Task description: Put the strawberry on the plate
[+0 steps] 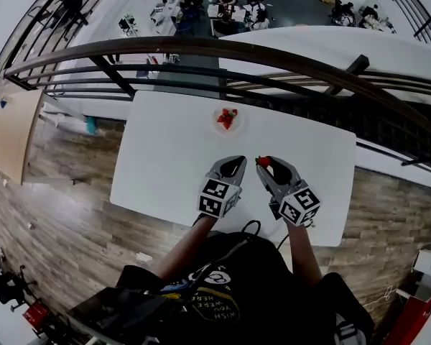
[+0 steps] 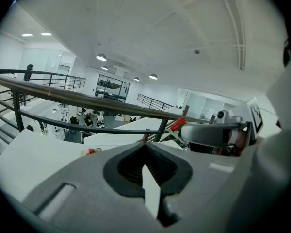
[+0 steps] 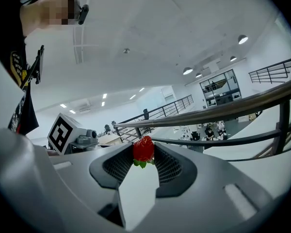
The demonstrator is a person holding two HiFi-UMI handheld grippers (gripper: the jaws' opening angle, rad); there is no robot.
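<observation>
In the head view, a white table point(image 1: 165, 164) stands against a railing point(image 1: 201, 47). A plate point(image 1: 215, 125) near the table's far edge holds red berries point(image 1: 227, 118). The left gripper point(image 1: 234, 162) and the right gripper point(image 1: 267, 167) are side by side over the near half of the table, well short of the plate. The strawberry point(image 1: 263, 162) sits at the right gripper's tip.

In the left gripper view, the left gripper point(image 2: 145, 148) has its jaws together with nothing between them. The plate point(image 2: 89, 152) lies ahead on the table.

In the right gripper view, the right gripper point(image 3: 143, 155) is clamped on the strawberry point(image 3: 143, 148), leaves pointing down, raised above the table.
</observation>
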